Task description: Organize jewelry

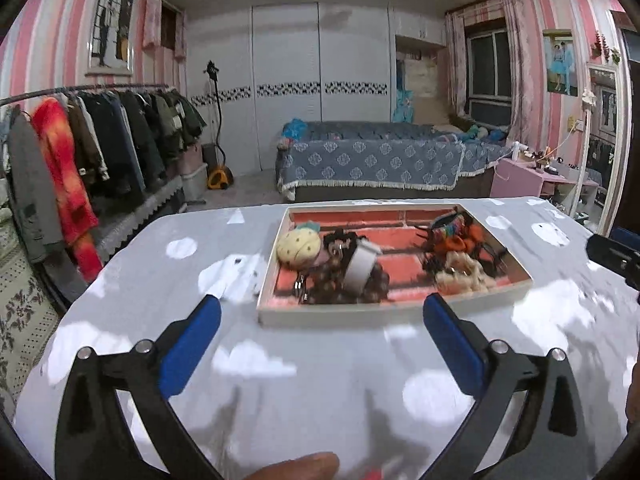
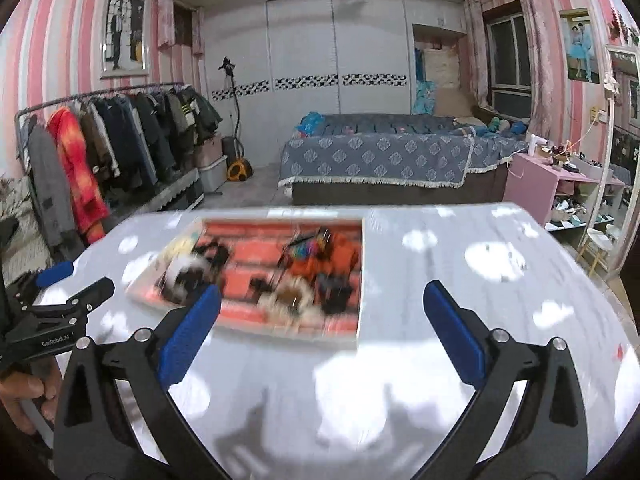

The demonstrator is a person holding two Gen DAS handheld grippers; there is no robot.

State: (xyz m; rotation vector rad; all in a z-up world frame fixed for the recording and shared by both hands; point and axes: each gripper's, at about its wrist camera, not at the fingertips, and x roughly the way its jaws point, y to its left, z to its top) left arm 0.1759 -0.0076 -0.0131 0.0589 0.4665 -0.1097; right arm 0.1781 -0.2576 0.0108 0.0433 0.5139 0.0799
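My main worry is the tangle. In the tray (image 1: 276, 280) the bead bracelet (image 1: 376, 284), the white band (image 1: 362, 268) and the dark clips (image 1: 340, 240) lie piled on one another at the near left corner, so if I close on one piece I would likely drag its neighbours out with it, or tip the light tray across the slick tablecloth (image 1: 160, 280). The second heap, orange and multicoloured hair pieces (image 1: 452, 236) with a cream clip (image 1: 460, 276) in front, looks just as knotted. The right wrist view is smeared with motion blur, so I cannot judge a clean pinch point from it; going in on that view risks a miss or a jab at the tray rim.

The left gripper (image 1: 322, 308) is spread wide and holds nothing. It hovers over the near part of the table, its right fingertip just overlapping the tray's near edge in view; the tray sits just ahead, toward the table's far edge, with the yellow plush charm (image 1: 298, 246) at its left side.

The right gripper (image 2: 322, 298) is also spread wide and empty. From it the tray (image 2: 360, 280) lies ahead and left, its left fingertip over the tray's near edge and the orange heap (image 2: 332, 256) nearest. The left gripper (image 2: 60, 300) shows at the table's left edge.
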